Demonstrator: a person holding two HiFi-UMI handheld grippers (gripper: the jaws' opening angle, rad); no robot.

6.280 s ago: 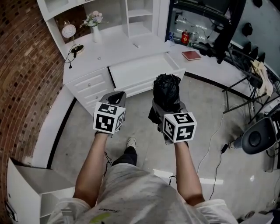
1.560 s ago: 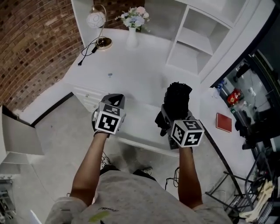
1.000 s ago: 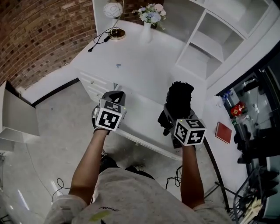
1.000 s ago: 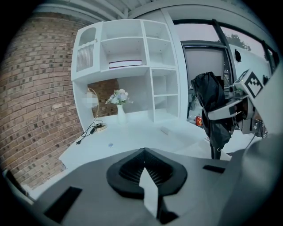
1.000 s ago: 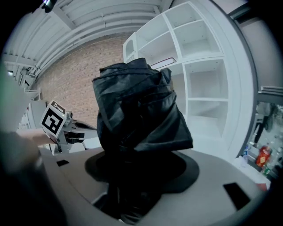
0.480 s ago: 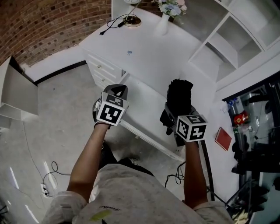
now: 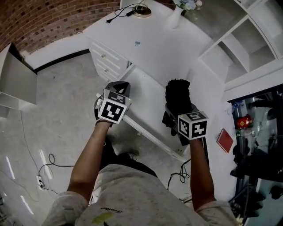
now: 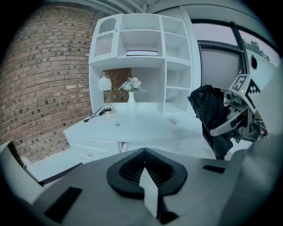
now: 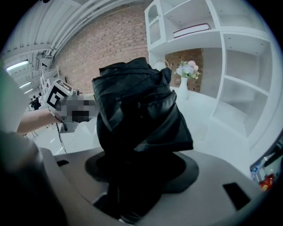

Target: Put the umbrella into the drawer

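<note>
A folded black umbrella [image 7: 177, 93] stands up out of my right gripper [image 7: 177, 111], which is shut on its lower part; in the right gripper view the umbrella [image 9: 138, 115] fills the middle and hides the jaws' tips. It hangs over the right part of the open white drawer [image 7: 147, 95], which is pulled out from the desk. My left gripper [image 7: 118, 87] is shut with nothing in it, over the drawer's left front corner. In the left gripper view the shut gripper [image 8: 146, 174] points at the desk, and the umbrella [image 8: 212, 115] shows at the right.
The white desk top [image 7: 146, 42] carries a lamp [image 7: 142, 10] and a vase of flowers [image 7: 179, 15]. A white shelf unit [image 7: 247, 48] stands to the right, small drawers [image 7: 104, 62] to the left. A red book [image 7: 224, 140] lies at the right; a cable [image 7: 42, 170] trails on the floor.
Both grippers have sunk toward the open drawer, the right one still holding the umbrella. The head view has swung, so the desk now runs diagonally.
</note>
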